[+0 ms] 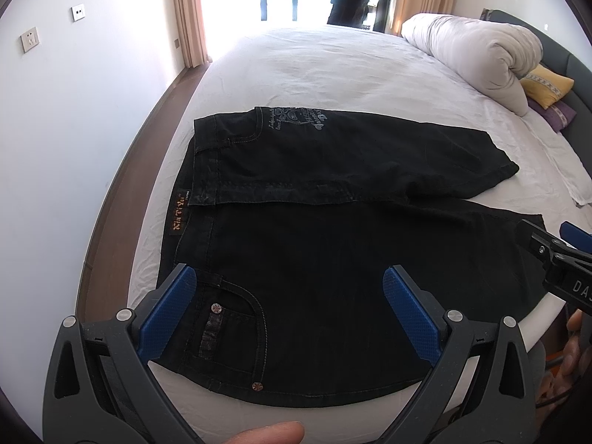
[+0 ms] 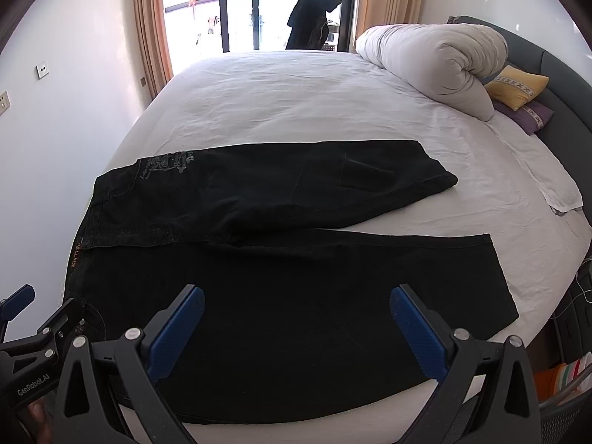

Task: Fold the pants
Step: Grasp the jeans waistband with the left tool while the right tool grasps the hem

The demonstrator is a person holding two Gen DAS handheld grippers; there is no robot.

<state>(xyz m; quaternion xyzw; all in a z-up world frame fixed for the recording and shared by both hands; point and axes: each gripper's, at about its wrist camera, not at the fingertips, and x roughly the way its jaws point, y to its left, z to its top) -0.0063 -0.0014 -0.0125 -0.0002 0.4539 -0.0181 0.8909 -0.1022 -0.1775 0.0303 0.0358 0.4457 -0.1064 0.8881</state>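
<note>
Black pants (image 1: 314,259) lie flat on the white bed (image 1: 333,74), waistband to the left and legs running right. The far leg (image 2: 296,185) is turned over, showing an embroidered pocket (image 1: 296,118); the near leg (image 2: 333,277) ends in a hem at the right. My left gripper (image 1: 290,277) hovers open above the near waist corner and its riveted front pocket (image 1: 229,325). My right gripper (image 2: 298,296) hovers open over the near leg's middle. Each sees the other: the right gripper (image 1: 555,235) at the hem side, the left gripper (image 2: 40,310) by the waist. Neither holds cloth.
A rolled white duvet (image 2: 444,59), a yellow pillow (image 2: 518,87) and a purple pillow (image 2: 525,114) sit at the far right by the dark headboard (image 2: 562,74). A white wall (image 1: 74,111) runs close along the bed's left. A dark figure (image 2: 310,18) is at the glass door.
</note>
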